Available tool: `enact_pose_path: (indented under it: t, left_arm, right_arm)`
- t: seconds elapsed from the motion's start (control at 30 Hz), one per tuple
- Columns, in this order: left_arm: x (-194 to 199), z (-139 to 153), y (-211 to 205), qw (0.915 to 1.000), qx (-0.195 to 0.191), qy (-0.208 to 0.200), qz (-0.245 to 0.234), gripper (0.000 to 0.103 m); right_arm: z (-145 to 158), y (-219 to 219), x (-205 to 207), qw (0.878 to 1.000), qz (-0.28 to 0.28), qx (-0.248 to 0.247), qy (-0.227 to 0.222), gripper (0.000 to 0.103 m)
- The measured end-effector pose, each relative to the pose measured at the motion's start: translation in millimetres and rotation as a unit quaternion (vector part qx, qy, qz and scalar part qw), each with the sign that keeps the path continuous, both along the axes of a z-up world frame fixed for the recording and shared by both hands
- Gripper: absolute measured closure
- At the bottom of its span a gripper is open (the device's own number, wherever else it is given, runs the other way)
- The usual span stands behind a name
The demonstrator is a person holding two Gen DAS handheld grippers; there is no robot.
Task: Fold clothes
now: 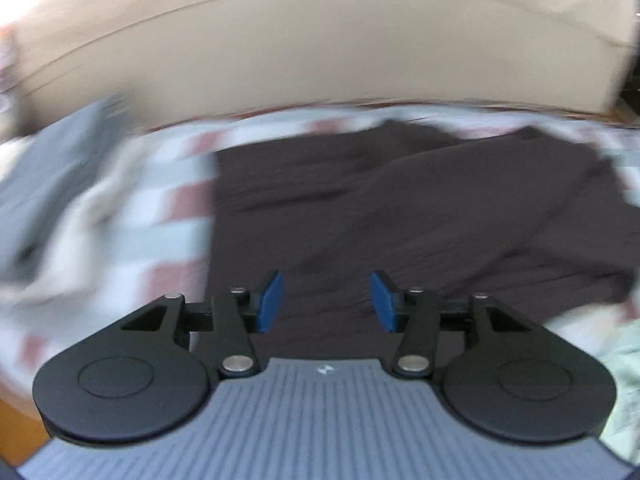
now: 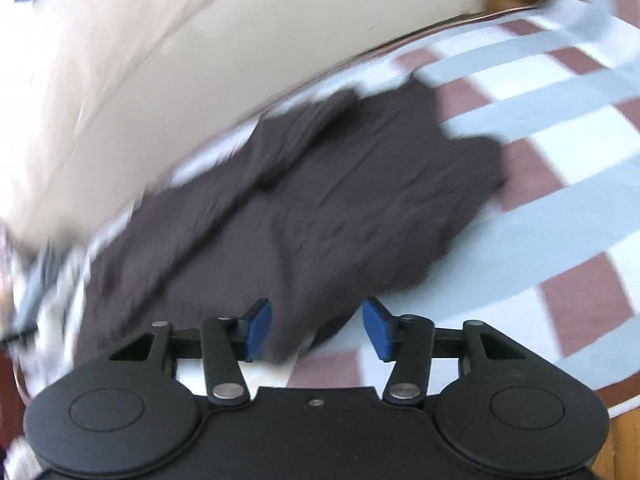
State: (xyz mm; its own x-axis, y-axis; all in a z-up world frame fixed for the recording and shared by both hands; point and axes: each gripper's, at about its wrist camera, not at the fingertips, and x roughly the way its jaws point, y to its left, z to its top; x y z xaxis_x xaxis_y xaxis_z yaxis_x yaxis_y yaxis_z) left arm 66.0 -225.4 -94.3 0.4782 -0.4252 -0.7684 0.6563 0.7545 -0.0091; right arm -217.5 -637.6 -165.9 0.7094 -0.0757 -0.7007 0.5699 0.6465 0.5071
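Note:
A dark brown garment [image 1: 400, 208] lies spread and wrinkled on a checked cloth [image 1: 176, 196] of white, pale blue and maroon. My left gripper [image 1: 326, 300] is open and empty, its blue pads above the garment's near part. In the right wrist view the same garment [image 2: 304, 200] lies diagonally across the checked cloth [image 2: 560, 128]. My right gripper [image 2: 317, 328] is open and empty over the garment's near edge. Both views are motion-blurred.
A beige padded surface [image 1: 320, 48] rises behind the cloth, also seen in the right wrist view [image 2: 160, 60]. A grey item [image 1: 52, 168] lies at the left on the cloth. A pale green fabric [image 1: 624, 380] sits at the right edge. Wooden floor [image 2: 616, 448] shows bottom right.

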Motion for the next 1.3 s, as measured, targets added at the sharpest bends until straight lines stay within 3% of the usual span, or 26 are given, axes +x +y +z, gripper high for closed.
enact_pose_path:
  t: [0.13, 0.27, 0.4, 0.6, 0.63, 0.67, 0.8, 0.87, 0.93, 1.07, 1.17, 1.2, 1.23, 1.27, 1.3]
  left_arm:
    - [-35, -14, -96, 0.9931, -0.034, 0.023, -0.109, 0.054]
    - [-54, -37, -146, 0.9856, -0.041, 0.059, -0.153, 0.053]
    - [-69, -60, -189, 0.9767, -0.045, 0.098, -0.186, 0.05]
    - [-92, -94, -255, 0.9585, -0.052, 0.156, -0.233, 0.05]
    - [-96, -100, -266, 0.9549, -0.053, 0.165, -0.241, 0.051]
    - [-100, -104, -272, 0.953, -0.048, 0.168, -0.247, 0.053]
    - [-114, -111, -279, 0.9514, -0.001, 0.152, -0.268, 0.06]
    - [-121, -115, -282, 0.9495, 0.023, 0.144, -0.277, 0.06]
    - [-119, -117, -283, 0.9499, 0.025, 0.156, -0.27, 0.06]
    - [-107, -117, -282, 0.951, 0.007, 0.188, -0.245, 0.062]
    - [-103, -109, -275, 0.9507, -0.015, 0.19, -0.245, 0.063]
    - [-100, -105, -271, 0.9513, -0.025, 0.19, -0.241, 0.063]
    - [-95, -100, -265, 0.9526, -0.037, 0.191, -0.234, 0.063]
    - [-90, -94, -260, 0.9537, -0.049, 0.191, -0.227, 0.063]
    - [-85, -89, -253, 0.9563, -0.058, 0.187, -0.217, 0.063]
  right_arm:
    - [-16, -27, -11, 0.997, -0.05, 0.054, -0.022, 0.046]
    - [-39, -41, -8, 0.99, -0.075, 0.117, -0.034, 0.046]
    - [-55, -45, 4, 0.986, -0.109, 0.122, -0.02, 0.039]
    - [-63, -55, 16, 0.984, -0.132, 0.101, -0.057, 0.037]
    - [-63, -54, 20, 0.987, -0.121, 0.09, -0.062, 0.044]
    - [-63, -54, 23, 0.989, -0.112, 0.076, -0.057, 0.076]
    - [-49, -49, 17, 0.991, -0.1, 0.027, -0.079, 0.079]
    - [-49, -44, 23, 0.995, -0.086, 0.009, -0.053, 0.078]
    - [-53, -44, 27, 0.996, -0.085, 0.009, -0.029, 0.069]
    - [-63, -58, 14, 0.989, -0.125, 0.057, -0.052, 0.049]
    - [-71, -68, 25, 0.987, -0.138, 0.045, -0.073, 0.047]
    - [-72, -74, 32, 0.987, -0.136, 0.037, -0.073, 0.05]
    - [-72, -80, 39, 0.988, -0.134, 0.029, -0.072, 0.058]
    - [-68, -84, 50, 0.991, -0.122, 0.017, -0.054, 0.089]
    - [-64, -87, 62, 0.993, -0.109, 0.003, -0.035, 0.088]
